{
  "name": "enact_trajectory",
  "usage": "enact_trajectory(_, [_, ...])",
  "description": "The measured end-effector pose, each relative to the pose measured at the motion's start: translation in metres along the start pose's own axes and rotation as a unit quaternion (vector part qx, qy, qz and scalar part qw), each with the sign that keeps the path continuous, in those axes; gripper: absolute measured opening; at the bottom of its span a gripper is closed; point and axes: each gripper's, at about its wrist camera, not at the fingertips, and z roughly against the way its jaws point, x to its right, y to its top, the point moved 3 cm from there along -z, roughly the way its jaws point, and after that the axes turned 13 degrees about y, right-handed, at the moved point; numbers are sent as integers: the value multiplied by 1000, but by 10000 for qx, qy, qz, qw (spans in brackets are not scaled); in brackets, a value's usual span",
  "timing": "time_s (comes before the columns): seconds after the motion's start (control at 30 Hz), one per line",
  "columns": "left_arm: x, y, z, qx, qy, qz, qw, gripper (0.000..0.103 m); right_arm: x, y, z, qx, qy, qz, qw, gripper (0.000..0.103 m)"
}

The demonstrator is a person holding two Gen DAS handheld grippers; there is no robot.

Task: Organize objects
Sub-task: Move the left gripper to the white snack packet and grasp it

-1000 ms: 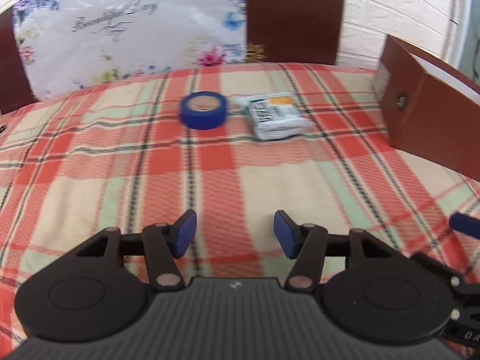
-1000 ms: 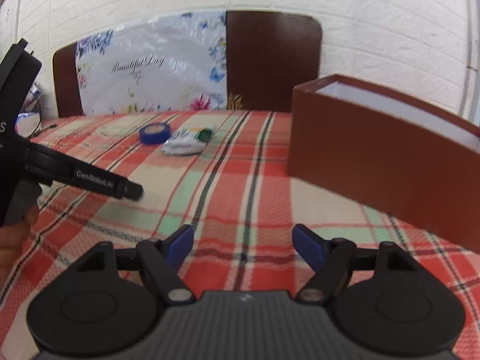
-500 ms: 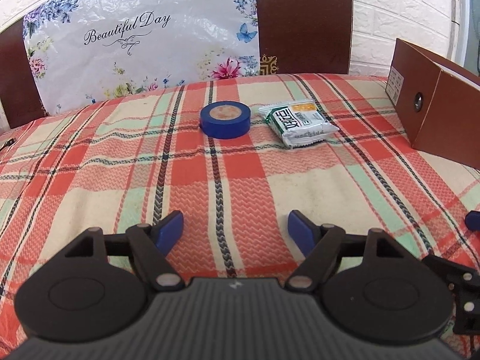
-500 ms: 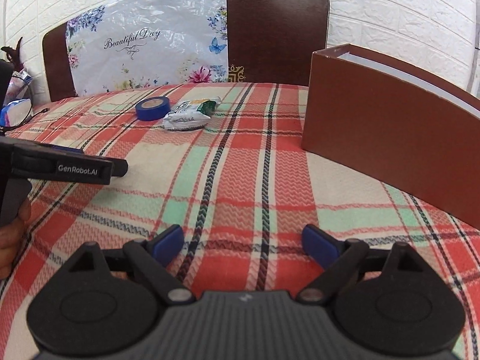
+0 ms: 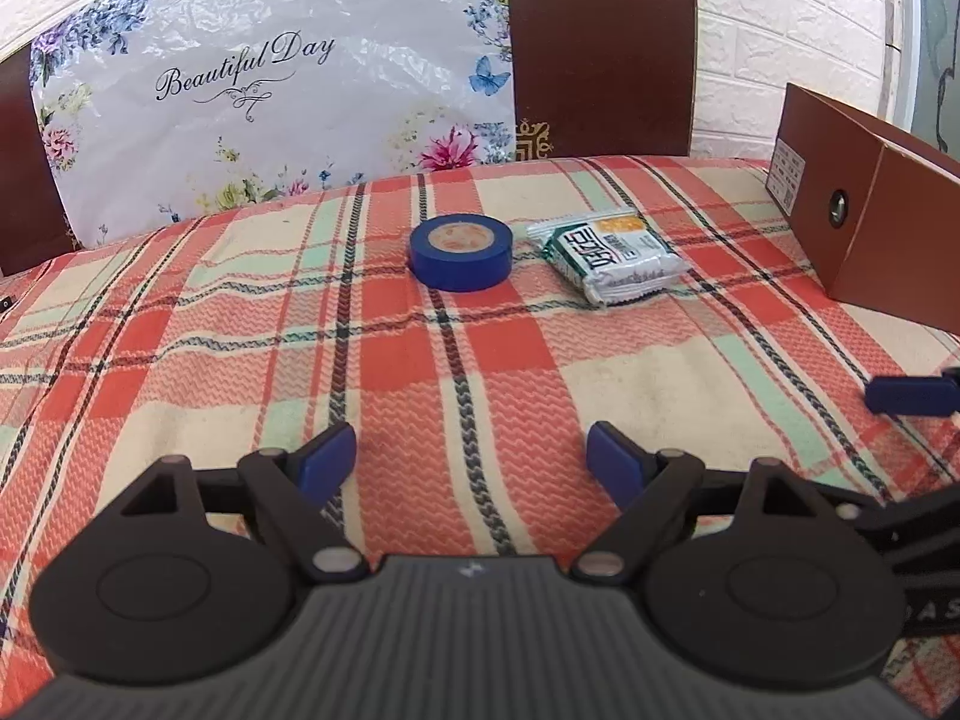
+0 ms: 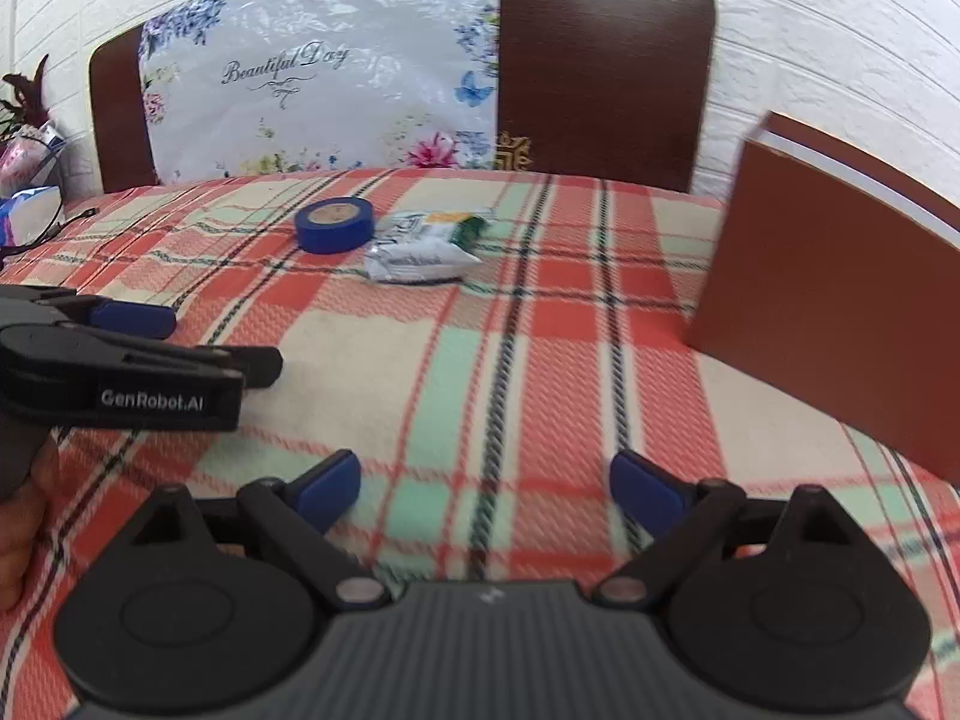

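A blue tape roll [image 5: 460, 251] lies flat on the plaid tablecloth, with a white and green snack packet [image 5: 612, 256] just to its right. Both also show in the right wrist view: the tape roll [image 6: 334, 224] and the packet [image 6: 423, 246]. A brown open box [image 5: 870, 222] stands at the right; it also shows in the right wrist view [image 6: 828, 312]. My left gripper [image 5: 471, 459] is open and empty, well short of the tape roll. My right gripper [image 6: 485, 483] is open and empty, to the right of the left gripper [image 6: 129, 354].
The plaid tablecloth [image 5: 420, 372] covers the table. Two brown chair backs stand behind it, one [image 5: 600, 48] bare and one draped with a floral "Beautiful Day" plastic bag [image 5: 270, 90]. A white brick wall is behind. A tip of the right gripper [image 5: 909, 395] shows at the right edge.
Both grippers have opened wider. The left gripper moved closer to the tape roll and packet. The right gripper swung left and forward, so the box now sits farther right.
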Motion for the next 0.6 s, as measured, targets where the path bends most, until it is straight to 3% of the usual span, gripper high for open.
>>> enact_trajectory(0.3, [-45, 3, -18, -59, 315, 778, 9965, 85, -11, 49, -60, 39, 222, 385, 9990, 96])
enact_trajectory(0.47, [-44, 3, -21, 16, 349, 771, 9964, 85, -8, 73, -92, 71, 264, 233, 9994, 99])
enact_trajectory(0.53, [-45, 3, -21, 27, 341, 804, 9962, 86, -6, 78, -100, 93, 331, 130, 9993, 94])
enact_trajectory(0.6, [-45, 3, -21, 33, 339, 809, 9961, 86, -6, 80, -101, 151, 379, 151, 9991, 78])
